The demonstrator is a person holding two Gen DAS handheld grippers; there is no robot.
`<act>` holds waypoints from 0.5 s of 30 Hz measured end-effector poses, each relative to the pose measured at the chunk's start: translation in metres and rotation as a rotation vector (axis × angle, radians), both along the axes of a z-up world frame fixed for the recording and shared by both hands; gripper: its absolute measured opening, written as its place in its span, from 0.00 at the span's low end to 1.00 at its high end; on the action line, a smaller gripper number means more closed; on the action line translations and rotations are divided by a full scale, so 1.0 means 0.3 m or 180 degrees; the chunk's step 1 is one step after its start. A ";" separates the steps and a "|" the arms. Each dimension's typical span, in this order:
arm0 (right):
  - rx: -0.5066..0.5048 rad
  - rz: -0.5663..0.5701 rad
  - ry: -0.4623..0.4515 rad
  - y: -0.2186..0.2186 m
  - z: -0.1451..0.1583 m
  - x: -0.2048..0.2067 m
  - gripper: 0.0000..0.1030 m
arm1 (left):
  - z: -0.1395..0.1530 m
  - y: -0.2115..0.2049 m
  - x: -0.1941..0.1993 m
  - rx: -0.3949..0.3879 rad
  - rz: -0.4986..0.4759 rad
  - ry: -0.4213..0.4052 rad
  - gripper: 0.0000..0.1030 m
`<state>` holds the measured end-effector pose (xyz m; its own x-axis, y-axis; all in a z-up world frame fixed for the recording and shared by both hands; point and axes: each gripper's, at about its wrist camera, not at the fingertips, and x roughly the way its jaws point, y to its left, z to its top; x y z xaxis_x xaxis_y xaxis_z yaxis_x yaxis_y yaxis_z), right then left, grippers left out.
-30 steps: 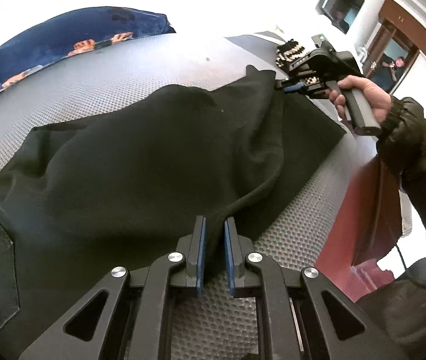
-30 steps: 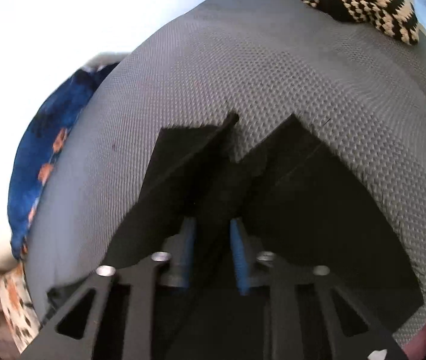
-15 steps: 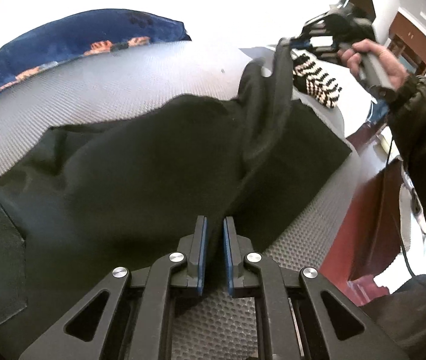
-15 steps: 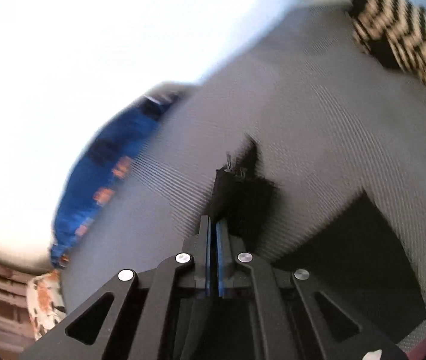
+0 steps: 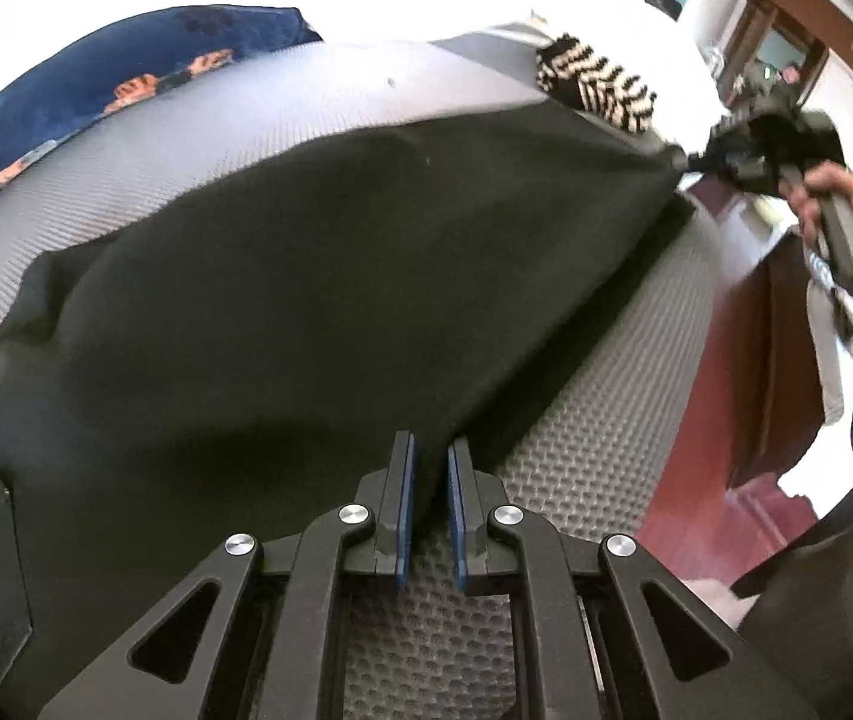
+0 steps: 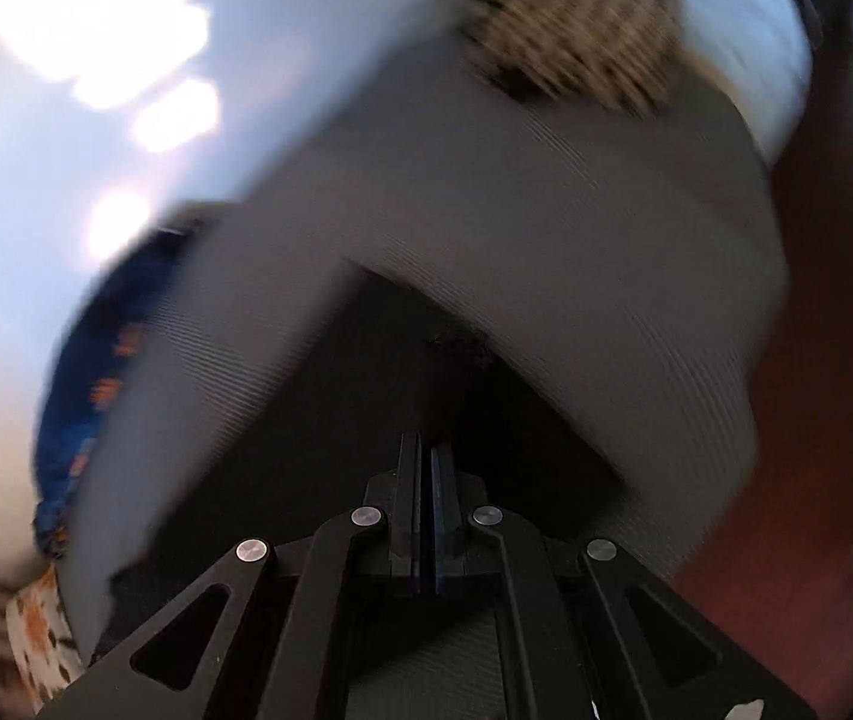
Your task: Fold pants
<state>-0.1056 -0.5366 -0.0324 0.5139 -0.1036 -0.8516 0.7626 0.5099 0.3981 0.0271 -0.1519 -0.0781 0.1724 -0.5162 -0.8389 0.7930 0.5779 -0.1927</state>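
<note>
Black pants (image 5: 336, 276) lie spread over a grey textured mat (image 5: 594, 420), with a back pocket at the far left. My left gripper (image 5: 429, 474) sits at the bottom centre, its blue pads nearly together on the pants' near edge. In the left wrist view my right gripper (image 5: 693, 163) is at the upper right, held by a hand (image 5: 846, 222). It is shut on the leg end and the fabric runs taut up to it. The right wrist view is blurred. There the right gripper (image 6: 426, 456) shows its pads closed on black pants cloth (image 6: 366, 390).
A blue cushion with orange figures (image 5: 96, 102) lies at the mat's far left. A black and cream zigzag knit (image 5: 594, 84) rests at the far edge. Red-brown wooden furniture (image 5: 768, 360) stands just beyond the mat's right edge.
The right gripper closed on the leg end, lifted it, then swung it out to the right, pulling the cloth taut and flat. The left gripper kept its grip and barely moved.
</note>
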 end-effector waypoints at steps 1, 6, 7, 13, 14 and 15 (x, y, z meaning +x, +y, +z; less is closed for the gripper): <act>0.0047 -0.0033 0.0068 -0.006 -0.042 -0.023 0.03 | -0.002 0.000 -0.001 0.0001 -0.0012 -0.0007 0.11; 0.0018 -0.0090 0.0103 0.006 -0.096 -0.067 0.02 | 0.020 0.019 0.006 -0.0083 -0.0036 0.0031 0.11; -0.0035 -0.0076 0.0073 0.012 -0.075 -0.068 0.02 | 0.026 0.023 0.003 -0.0112 -0.0058 0.0035 0.11; -0.0150 -0.0053 0.0182 0.021 -0.091 -0.058 0.02 | 0.008 0.020 -0.013 -0.0068 -0.0137 0.0096 0.11; -0.0131 -0.0048 0.0254 0.021 -0.118 -0.053 0.02 | -0.005 0.013 -0.015 -0.0014 -0.0117 0.0074 0.11; -0.0092 -0.0094 0.0287 0.019 -0.141 -0.055 0.01 | -0.007 0.011 -0.012 -0.0025 -0.0081 0.0075 0.12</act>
